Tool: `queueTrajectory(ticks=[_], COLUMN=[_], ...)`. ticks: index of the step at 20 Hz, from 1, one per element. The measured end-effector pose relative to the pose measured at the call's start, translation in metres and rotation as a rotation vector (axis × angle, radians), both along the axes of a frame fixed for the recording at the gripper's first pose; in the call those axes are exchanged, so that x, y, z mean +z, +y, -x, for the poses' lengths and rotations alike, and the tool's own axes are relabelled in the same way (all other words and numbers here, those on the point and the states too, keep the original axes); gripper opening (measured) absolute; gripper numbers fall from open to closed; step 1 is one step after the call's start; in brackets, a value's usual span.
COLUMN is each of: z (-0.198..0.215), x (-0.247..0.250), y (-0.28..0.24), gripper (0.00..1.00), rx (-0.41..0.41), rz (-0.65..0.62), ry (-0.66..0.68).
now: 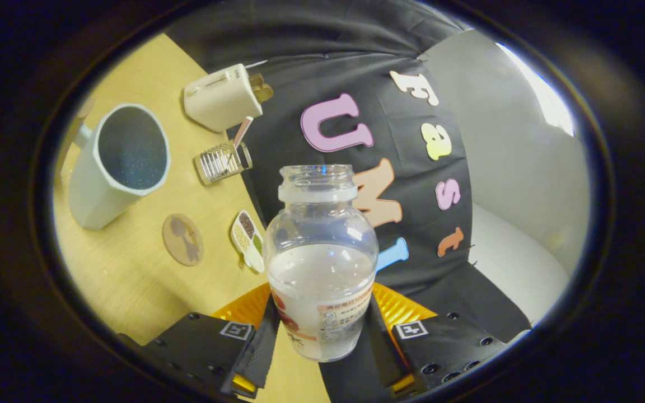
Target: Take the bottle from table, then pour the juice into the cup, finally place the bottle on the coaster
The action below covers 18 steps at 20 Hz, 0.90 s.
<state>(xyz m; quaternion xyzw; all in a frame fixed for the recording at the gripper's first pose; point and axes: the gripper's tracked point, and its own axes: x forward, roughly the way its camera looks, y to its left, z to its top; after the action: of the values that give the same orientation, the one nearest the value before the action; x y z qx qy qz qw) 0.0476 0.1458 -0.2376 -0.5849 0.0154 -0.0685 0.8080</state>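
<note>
Cup (118,165) sits furthest left for you, pale w/ a dark inside, mouth open, on the wooden tabletop (126,285). Handle on its far left side, partly hidden. Just beside it to the right and nearer the tongs: round brown coaster (182,239), flat on the tabletop, nothing on it, well apart from the bottle. Next right, a small divided dish (248,240) w/ diff fillings in its compartments, near the tabletop edge, just left of the bottle's shoulder. Beyond those, a clear ribbed glass (223,162) w/ a striped straw (242,131) sticking out, and past that a cream toaster (223,98) w/ what looks like toast poking out of the far end, can't tell for sure.

Centre: your bottle (321,263), clear, no cap, neck open, roughly half full of whitish liquid; printed label on the lower part. It's off the tabletop, sits upright relative to the fingers. Your tongs (322,336) are clamped on it, narrow spread, both fingers (263,341) pressing the lower body from either side, left and right. Bottle mouth is well apart from the cup, beyond the fingers.

Right of the bottle: black cloth wall (412,268), then a pale wall surface (518,184) further right.
</note>
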Motion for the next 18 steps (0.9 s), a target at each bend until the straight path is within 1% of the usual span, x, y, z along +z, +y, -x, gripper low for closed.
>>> queueTrajectory(ticks=[8,15,18], z=[0.003,0.001,0.000], x=[0.002,0.010,0.012], y=[0.016,0.025,0.024], gripper=[0.79,0.78,0.78], rx=[0.048,0.070,0.075], rz=[0.204,0.260,0.309], ry=[-0.031,-0.041,-0.037])
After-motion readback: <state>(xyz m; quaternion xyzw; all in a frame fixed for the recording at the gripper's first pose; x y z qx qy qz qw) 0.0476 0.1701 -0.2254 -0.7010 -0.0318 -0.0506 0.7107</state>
